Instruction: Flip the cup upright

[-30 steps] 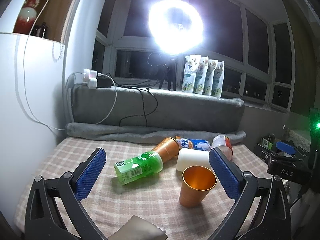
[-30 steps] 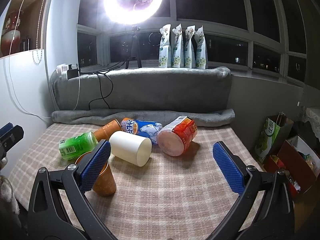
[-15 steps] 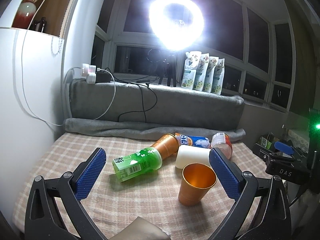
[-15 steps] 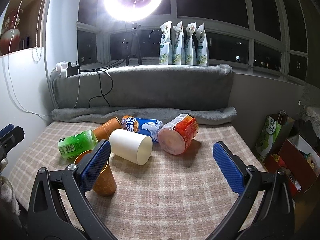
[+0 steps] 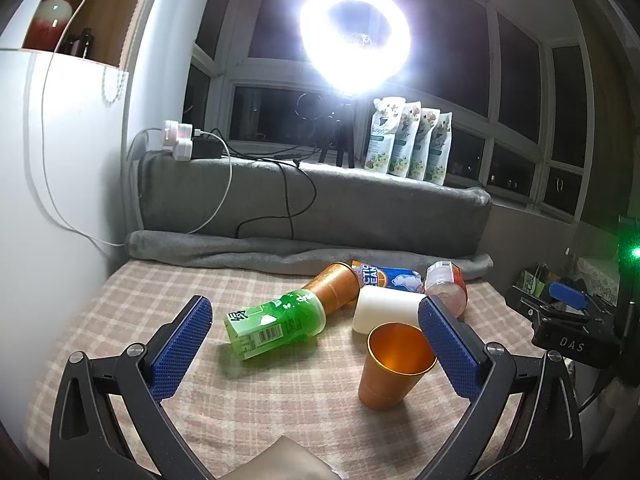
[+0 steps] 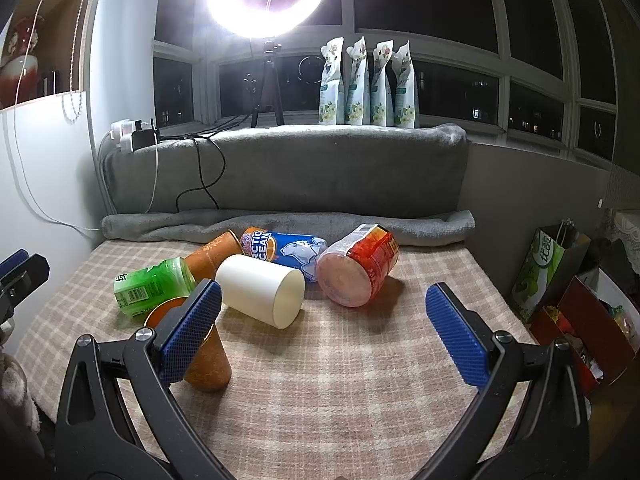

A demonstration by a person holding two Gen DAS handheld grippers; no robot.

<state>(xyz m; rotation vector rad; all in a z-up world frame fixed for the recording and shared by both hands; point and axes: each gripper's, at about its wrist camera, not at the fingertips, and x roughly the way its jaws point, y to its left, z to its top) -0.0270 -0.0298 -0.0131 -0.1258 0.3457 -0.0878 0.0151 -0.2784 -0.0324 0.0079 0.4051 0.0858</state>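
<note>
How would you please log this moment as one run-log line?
orange cup: upright | white cup: on side | left hand-held gripper: open | right hand-held gripper: open

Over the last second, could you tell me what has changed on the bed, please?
Very little: the left wrist view drifts slightly, so the left gripper shifted a touch. Nothing was grasped or released; both grippers stay open, the right gripper too. The orange cup still stands upright; the white cup and green bottle still lie sideways.

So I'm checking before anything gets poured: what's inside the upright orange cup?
Nothing shows inside the orange cup: the left wrist view sees only its bare shiny inner wall. Its bottom is hidden by the near rim.
</note>
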